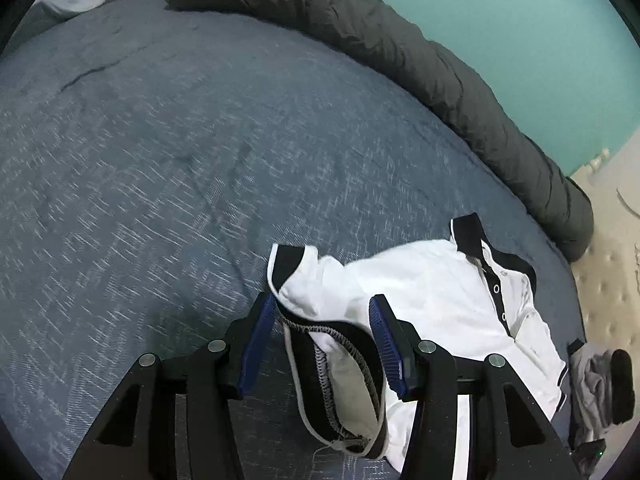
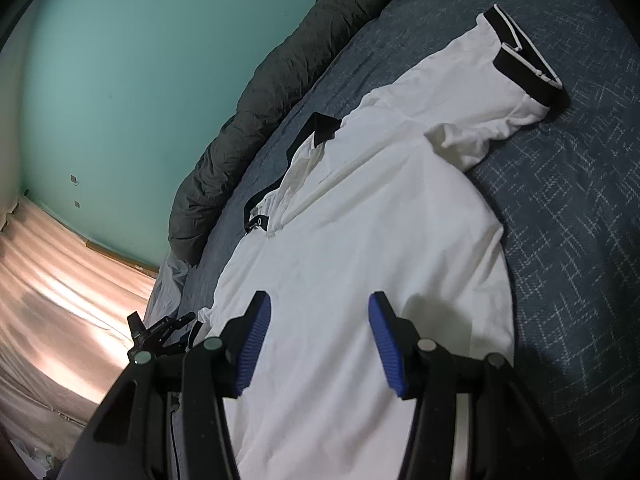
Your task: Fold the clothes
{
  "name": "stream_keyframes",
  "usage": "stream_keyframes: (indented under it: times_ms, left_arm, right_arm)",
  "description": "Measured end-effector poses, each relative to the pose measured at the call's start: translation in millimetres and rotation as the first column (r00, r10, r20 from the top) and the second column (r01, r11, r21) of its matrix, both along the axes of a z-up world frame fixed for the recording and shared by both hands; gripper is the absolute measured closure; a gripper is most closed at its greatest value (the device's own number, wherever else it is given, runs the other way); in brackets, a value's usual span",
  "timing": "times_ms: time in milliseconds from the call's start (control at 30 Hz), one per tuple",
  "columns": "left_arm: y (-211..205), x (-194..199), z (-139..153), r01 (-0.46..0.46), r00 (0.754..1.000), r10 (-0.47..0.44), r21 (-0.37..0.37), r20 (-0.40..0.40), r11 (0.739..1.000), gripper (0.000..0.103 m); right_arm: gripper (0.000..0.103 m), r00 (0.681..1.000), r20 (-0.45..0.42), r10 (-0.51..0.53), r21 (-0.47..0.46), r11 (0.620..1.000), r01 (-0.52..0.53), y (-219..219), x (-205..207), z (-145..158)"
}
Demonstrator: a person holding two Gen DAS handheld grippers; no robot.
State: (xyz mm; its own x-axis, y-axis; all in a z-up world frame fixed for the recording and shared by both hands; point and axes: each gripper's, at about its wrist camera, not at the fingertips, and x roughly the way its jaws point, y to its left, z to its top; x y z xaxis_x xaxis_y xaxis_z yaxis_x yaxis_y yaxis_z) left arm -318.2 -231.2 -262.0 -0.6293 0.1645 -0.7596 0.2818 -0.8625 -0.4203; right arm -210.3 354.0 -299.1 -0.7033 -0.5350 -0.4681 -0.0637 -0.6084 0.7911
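Both grippers hang open over a white shirt that lies partly gathered on the bed.

The left gripper (image 1: 322,344) has its jaws apart, straddling the shirt's (image 1: 432,292) black-trimmed hem without pinching it; the right gripper (image 2: 320,344) is likewise spread over the shirt's broad white body. The shirt lies on the bed (image 1: 160,160), collar (image 2: 276,200) toward the rolled quilt (image 1: 400,52), one sleeve (image 2: 516,68) out to the side. No neat folded stack shows; the fold looks unfinished.

You've got a blue bedspread (image 1: 168,152) under you, dark grey duvet (image 1: 440,64) rolled along its far edge, teal wall (image 2: 132,60) behind, pale floor (image 2: 56,280) catching light
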Motion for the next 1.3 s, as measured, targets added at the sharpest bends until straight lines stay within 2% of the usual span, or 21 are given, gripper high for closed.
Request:
stream_keyframes:
  times_ms: [67, 133, 200, 300, 500, 633, 800, 933, 967, 1033, 1100, 1300]
  left_arm:
    - [-3.1, -2.4, 0.6, -0.006, 1.000, 0.006, 0.006, 0.003, 1.000, 0.050]
    - [-3.9, -5.4, -0.2, -0.004, 1.000, 0.004, 0.021, -0.004, 1.000, 0.055]
    - [-4.7, -8.3, -1.0, -0.001, 1.000, 0.001, 0.036, -0.010, 0.999, 0.072]
    - [-5.9, -12.8, -2.3, 0.004, 1.000, -0.003, 0.059, -0.020, 0.998, 0.090]
    - [-8.3, -21.7, -4.8, 0.014, 0.999, -0.010, 0.104, -0.040, 0.995, 0.101]
    - [-8.5, -28.3, -7.1, 0.023, 0.999, -0.018, 0.120, -0.046, 0.993, 0.101]
    - [0.5, -39.7, -19.7, 0.058, 0.998, -0.059, 0.036, 0.027, 0.998, 0.101]
    - [-10.8, -37.2, -21.6, 0.015, 0.998, -0.014, -0.020, 0.058, 1.000, 0.097]
    - [-15.3, -35.1, -19.9, 0.003, 0.998, -0.002, -0.021, 0.056, 1.000, 0.094]
    - [-22.8, -30.5, -17.0, -0.005, 0.999, 0.006, -0.001, 0.050, 1.000, 0.081]
    - [-28.1, -26.0, -14.2, -0.001, 0.999, 0.000, 0.026, 0.032, 1.000, 0.063]
    - [-33.1, -26.6, -20.4, 0.005, 1.000, -0.006, 0.077, 0.019, 0.997, 0.054]
  right_arm:
    - [0.051, 1.000, 0.000, 0.005, 0.001, 1.000, -0.005, -2.1, -1.0, 1.0]
    - [0.051, 1.000, -0.003, 0.009, 0.004, 1.000, -0.009, -3.8, -1.1, 2.1]
    - [0.051, 1.000, -0.005, 0.012, 0.007, 1.000, -0.011, -4.8, -0.9, 2.8]
    - [0.051, 1.000, -0.006, 0.013, 0.011, 1.000, -0.013, -5.1, -0.9, 3.0]
    - [0.051, 1.000, 0.001, 0.009, 0.005, 1.000, -0.009, -4.2, -1.3, 0.3]
    - [0.051, 1.000, -0.004, 0.009, 0.008, 1.000, -0.009, -4.6, -0.8, 1.8]
    - [0.051, 1.000, -0.006, 0.011, 0.010, 1.000, -0.011, -7.1, -1.2, 2.3]
    - [0.051, 1.000, -0.011, 0.013, 0.009, 1.000, -0.013, -7.6, -1.6, 3.8]
    - [0.051, 1.000, -0.012, 0.014, 0.007, 1.000, -0.014, -7.4, -1.5, 4.3]
    - [0.051, 1.000, -0.014, 0.014, 0.006, 1.000, -0.014, -7.5, -1.3, 5.0]
    - [0.051, 1.000, -0.014, 0.014, 0.006, 1.000, -0.014, -7.9, -1.1, 5.3]
    - [0.051, 1.000, -0.014, 0.019, 0.011, 1.000, -0.019, -11.2, -1.1, 5.4]
